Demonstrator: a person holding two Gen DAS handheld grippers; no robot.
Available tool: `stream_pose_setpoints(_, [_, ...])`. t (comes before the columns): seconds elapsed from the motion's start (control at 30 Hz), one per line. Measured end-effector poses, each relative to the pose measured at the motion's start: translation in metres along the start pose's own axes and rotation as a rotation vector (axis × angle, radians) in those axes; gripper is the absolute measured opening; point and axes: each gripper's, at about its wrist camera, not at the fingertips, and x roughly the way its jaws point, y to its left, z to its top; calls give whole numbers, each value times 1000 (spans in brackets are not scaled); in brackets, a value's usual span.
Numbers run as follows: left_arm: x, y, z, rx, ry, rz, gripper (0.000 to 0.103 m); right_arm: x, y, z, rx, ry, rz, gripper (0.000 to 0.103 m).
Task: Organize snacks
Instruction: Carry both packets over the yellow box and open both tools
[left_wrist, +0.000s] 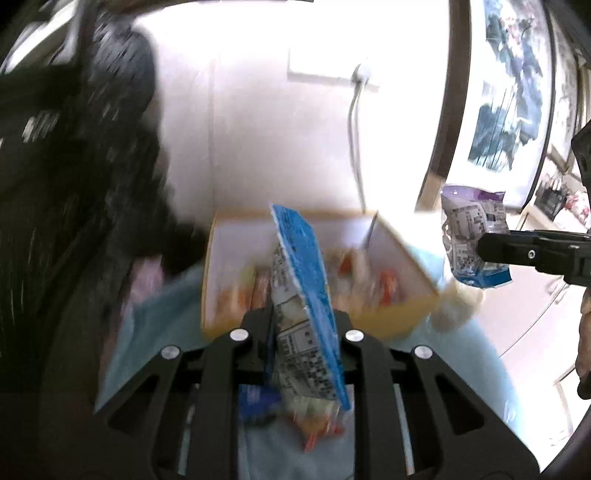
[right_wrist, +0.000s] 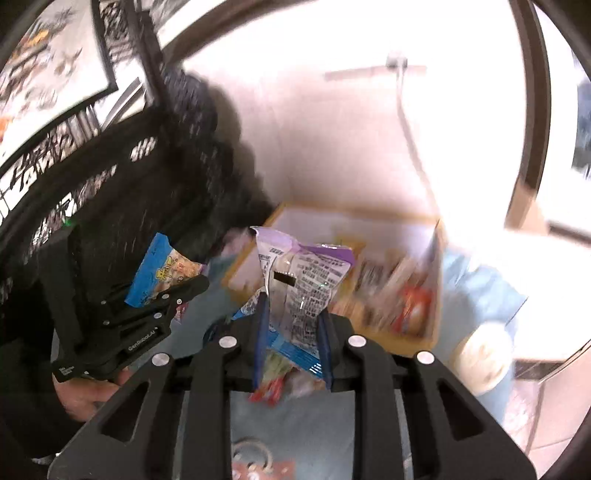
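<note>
Snacks were partly sorted, as I judged it: the box on the blue-covered counter already held several packets, blurred orange and red shapes along its floor. Two more were on their way. On the left, the left claw was clamped on a blue packet, held edge-up in front of the box. On the right, the right claw pinched a purple-topped packet by its lower part, just short of the box's near wall. Both packets remained to be dropped in, and loose wrappers below the claws suggested more remained.

Motion blur smeared the box contents, so a count or brand was impossible. A dark slatted chair filled the left side. A pale round thing beside the box was too blurred to identify.
</note>
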Motion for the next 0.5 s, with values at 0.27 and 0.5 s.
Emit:
stream_pose_setpoints(0.27, [31,-18,104,67,-33,-12,55,5,-27,86,23,-37,-92,27])
stream_pose_setpoints(0.5, [63,2,104,55,22,50,101,39,-62,83,116,21,-231,58])
